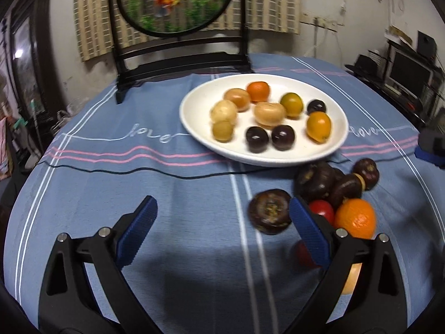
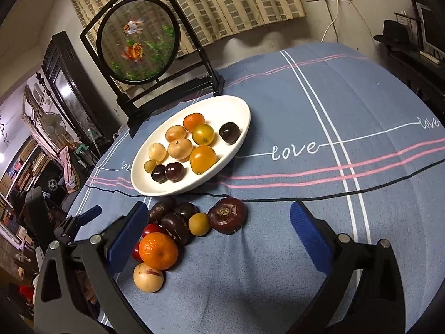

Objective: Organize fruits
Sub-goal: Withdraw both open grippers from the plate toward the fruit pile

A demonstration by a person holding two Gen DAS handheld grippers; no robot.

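A cluttered room with a checked curtain [image 2: 222,2] on the back wall surrounds a worktop [image 2: 319,97] under a blue cloth with white and pink stripes. At the far edge stands a round screen [image 2: 137,37] painted with goldfish, in a black frame. Just in front of it, toward the middle of the worktop, sits a white plate [image 2: 242,111] carrying orange, tan, yellow and dark purple fruits, none stacked. Nearer the front edge, just off the plate, a pile of loose fruit [image 2: 172,225] lies on the cloth: several dark brown ones touching, an orange [image 2: 158,250], red ones partly hidden, a small yellow one [image 2: 199,224] and a pale one [image 2: 148,277] nearest the front. One dark fruit [image 1: 269,211] lies slightly apart on the pile's left side.

The left gripper [image 1: 222,231] is spread wide and empty over bare cloth left of the pile. The right gripper [image 2: 219,239] is also spread wide, grasping nothing, with the pile by its left finger [image 2: 129,233].
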